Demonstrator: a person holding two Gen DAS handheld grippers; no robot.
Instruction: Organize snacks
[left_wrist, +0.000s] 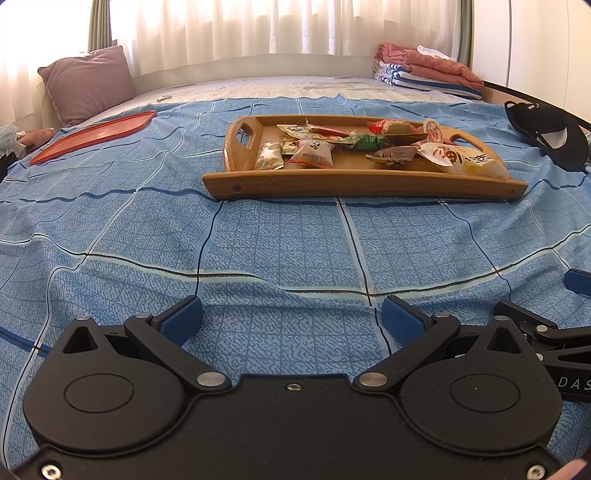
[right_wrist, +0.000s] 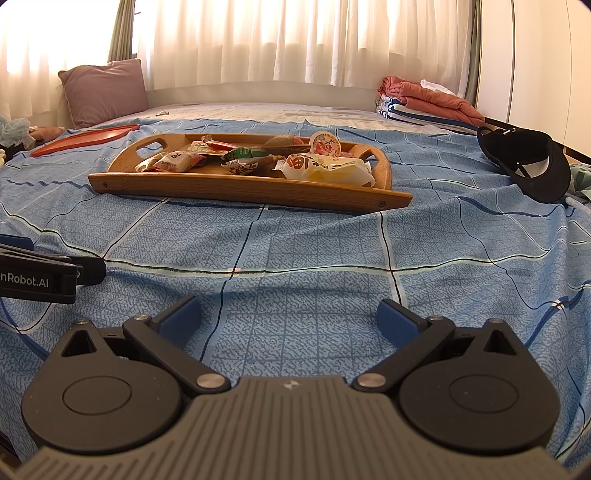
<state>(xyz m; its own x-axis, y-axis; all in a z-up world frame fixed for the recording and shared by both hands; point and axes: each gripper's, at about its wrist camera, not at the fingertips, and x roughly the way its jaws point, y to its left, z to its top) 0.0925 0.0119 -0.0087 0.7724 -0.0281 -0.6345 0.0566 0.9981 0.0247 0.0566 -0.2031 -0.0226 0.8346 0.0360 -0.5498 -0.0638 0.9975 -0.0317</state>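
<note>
Left wrist view: left gripper (left_wrist: 291, 314) low over the blue patterned bedspread (left_wrist: 280, 236), blue-padded fingers spread wide, nothing between them.
Right wrist view: right gripper (right_wrist: 290, 314) the same, jaws wide apart and empty, well short of the tray.
Snacks location: heap of small wrapped snack packets (left_wrist: 354, 144) in the shallow bamboo tray with cut-out handles (left_wrist: 354, 182), mid-bed, ahead of both grippers; tray sits flat on the bedspread.
Other tray: flat red plastic tray (left_wrist: 96, 134) far left, near the mauve pillow (left_wrist: 86, 83); well apart from the bamboo one, looks empty from here.
Handling guess: packets look light, crinkly, slippery film; soft contents likely crush under a hard pinch. Big white pillow-pack (right_wrist: 325, 168) puffy, may squirt out of the pads.
Where to grip: pinch a sealed end fin or a corner, not the puffed middle. Round foil-lidded cup (right_wrist: 324, 143) looks stiffer; take it by the rim or sides. Packets overlap, so lift the top ones first.
Risk: soft bed, tray could tip or slide if pushed at the wall.
Readable text: "nRobot.AI" on the left gripper's body seen in the right view; "DAS" on the right gripper's body seen in the left view. White pack carries large red-brown Chinese characters, not legible enough to transcribe. Other wrappers' print too small.
Background: black cap (right_wrist: 528, 162) on the right, folded pink and striped laundry (left_wrist: 428, 72) at the back, white curtains (right_wrist: 295, 40).
</note>
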